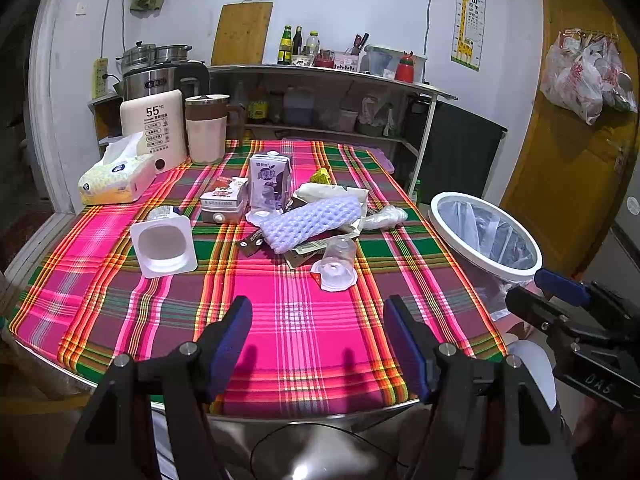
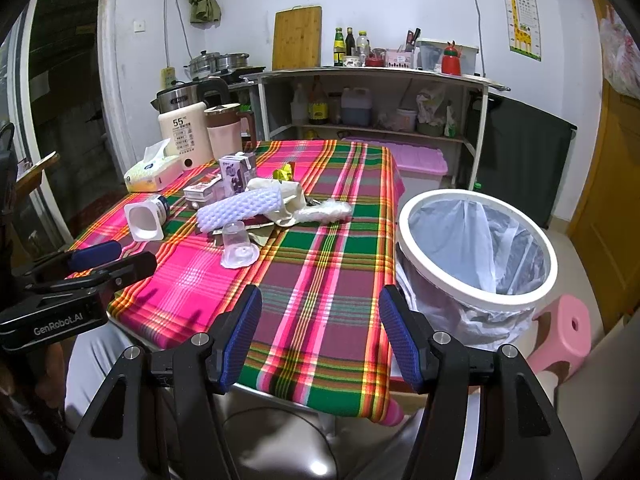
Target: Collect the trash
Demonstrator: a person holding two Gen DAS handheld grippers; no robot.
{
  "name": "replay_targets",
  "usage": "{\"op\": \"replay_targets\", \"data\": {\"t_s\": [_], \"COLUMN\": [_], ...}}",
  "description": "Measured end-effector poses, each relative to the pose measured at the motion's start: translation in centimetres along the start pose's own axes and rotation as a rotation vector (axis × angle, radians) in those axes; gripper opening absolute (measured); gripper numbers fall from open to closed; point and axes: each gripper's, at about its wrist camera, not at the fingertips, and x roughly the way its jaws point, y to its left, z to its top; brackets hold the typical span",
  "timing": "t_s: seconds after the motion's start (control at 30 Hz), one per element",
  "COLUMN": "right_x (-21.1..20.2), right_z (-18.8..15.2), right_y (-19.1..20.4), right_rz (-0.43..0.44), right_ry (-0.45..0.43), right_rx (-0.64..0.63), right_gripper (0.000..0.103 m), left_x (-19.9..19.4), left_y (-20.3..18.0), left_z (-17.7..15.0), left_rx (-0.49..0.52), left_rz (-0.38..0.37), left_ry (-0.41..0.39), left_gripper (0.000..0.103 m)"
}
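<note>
Risk first: the clear cup [image 1: 335, 265] lies tipped on the tablecloth [image 1: 296, 332], light and round, so a fast pinch may squirt it away from the bin [image 2: 476, 248], or drag cloth and topple the carton [image 1: 269, 179] beyond it. Trash sits heaped mid-table, left of the bin. Your left gripper [image 1: 318, 346] and right gripper [image 2: 320, 338] both hover spread apart and empty at the near edge, level, aimed forward.

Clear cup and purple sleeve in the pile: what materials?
Clear cup: looks like thin glossy plastic; the cloth shows through it. Purple sleeve: probably soft foam netting, matte, with a dimpled mesh surface.
</note>
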Motion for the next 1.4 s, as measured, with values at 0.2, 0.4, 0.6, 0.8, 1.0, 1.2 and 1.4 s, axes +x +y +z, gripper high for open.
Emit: {"op": "replay_targets", "data": {"t_s": [0.2, 0.4, 0.6, 0.8, 1.0, 1.2, 1.4], "right_x": [0.18, 0.26, 0.26, 0.25, 0.27, 0.31, 0.3], "right_z": [-0.01, -0.2, -0.15, -0.14, -0.11, -0.15, -0.11], "right_y": [-0.14, -0.21, -0.21, -0.19, -0.16, -0.11, -0.12], "right_rz": [0.0, 0.0, -0.001, -0.001, -0.001, -0.002, -0.002], "right_ry": [0.004, 0.01, 0.012, 0.012, 0.012, 0.013, 0.012], "right_rx": [0.001, 0.004, 0.005, 0.004, 0.003, 0.003, 0.003], "right_gripper": [0.062, 0.062, 0.062, 0.062, 0.062, 0.062, 0.062], "left_x": [0.0, 0.0, -0.02, -0.01, 0.0, 0.01, 0.01], "left_y": [-0.1, -0.11, -0.08, -0.09, -0.34, -0.34, -0.35], "left_z": [-0.04, -0.03, -0.03, -0.04, -0.19, -0.19, -0.18], "left_rx": [-0.001, -0.001, -0.002, -0.002, -0.001, -0.001, -0.001], "left_rz": [-0.001, 0.0, -0.002, -0.001, -0.003, -0.003, -0.003], "left_ry": [-0.001, -0.001, 0.001, -0.001, 0.001, 0.001, 0.001], "left_gripper": [0.07, 0.07, 0.07, 0.07, 0.07, 0.07, 0.07]}}
